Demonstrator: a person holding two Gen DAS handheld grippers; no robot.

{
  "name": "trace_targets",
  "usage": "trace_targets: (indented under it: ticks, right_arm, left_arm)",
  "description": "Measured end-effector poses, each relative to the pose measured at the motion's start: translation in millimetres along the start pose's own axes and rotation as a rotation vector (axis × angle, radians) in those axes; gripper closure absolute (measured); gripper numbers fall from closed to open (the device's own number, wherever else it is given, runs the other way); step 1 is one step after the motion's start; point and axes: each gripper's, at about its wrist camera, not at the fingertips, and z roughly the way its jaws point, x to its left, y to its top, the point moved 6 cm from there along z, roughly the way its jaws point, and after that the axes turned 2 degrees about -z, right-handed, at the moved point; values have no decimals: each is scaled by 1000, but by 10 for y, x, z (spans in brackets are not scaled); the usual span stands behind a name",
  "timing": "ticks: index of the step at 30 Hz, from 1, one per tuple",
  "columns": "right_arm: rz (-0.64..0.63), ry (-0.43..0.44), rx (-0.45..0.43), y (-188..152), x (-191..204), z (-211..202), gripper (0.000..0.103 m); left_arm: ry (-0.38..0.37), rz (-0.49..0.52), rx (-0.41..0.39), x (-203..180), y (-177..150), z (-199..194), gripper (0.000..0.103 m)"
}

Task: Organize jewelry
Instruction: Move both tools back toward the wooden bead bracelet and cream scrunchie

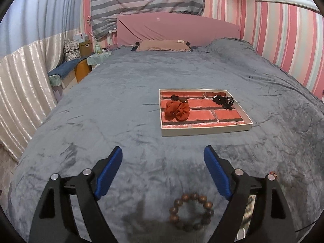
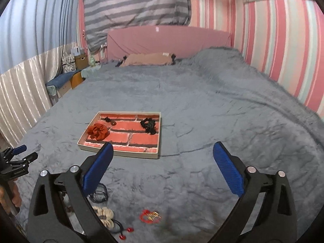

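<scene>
A shallow tray with a brick-pattern floor lies on the grey bed. In it are a rust-orange scrunchie, a small dark piece and black hair ties. My left gripper is open and empty, short of the tray; a brown wooden bead bracelet lies below it. My right gripper is open and empty. Beneath it lie a red cord with gold charms, a cream scrunchie, a dark cord and a tie with red beads.
The grey blanket covers the whole bed, with a pink headboard and a tan pillow at the far end. Striped wall runs along the right. Curtains and a cluttered bedside stand are at the left. The left gripper and a hand show at the right view's edge.
</scene>
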Motion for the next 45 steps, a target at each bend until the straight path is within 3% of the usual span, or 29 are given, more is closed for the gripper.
trace_targets:
  ticks: [4, 8, 23, 26, 30, 34, 41, 45]
  right_arm:
    - [-41, -23, -21, -56, -87, -324, 4]
    - [-56, -41, 11, -323, -141, -321, 4]
    - [-44, -2, 162, -1818, 104, 558, 4]
    - [-25, -5, 175, -1971, 156, 738, 4]
    - [32, -2, 179, -2075, 205, 982, 4]
    - [-2, -47, 169, -2173, 292, 1144, 5]
    - [-12, -56, 137, -2268, 332, 1152, 10]
    - [-26, -33, 142, -2282, 426, 1076, 16]
  left_arm:
    - [10, 31, -49, -28, -116, -289, 13]
    - [11, 42, -56, -61, -302, -413, 13]
    - [37, 36, 38, -113, -1130, 191, 13]
    - [32, 21, 63, -80, -1235, 324, 13]
    - [23, -10, 86, 14, -1311, 519, 13]
    - [0, -43, 112, 59, -1375, 698, 13]
    - [-27, -90, 134, 141, -1476, 828, 13]
    - [-20, -54, 118, 77, -1471, 808, 13]
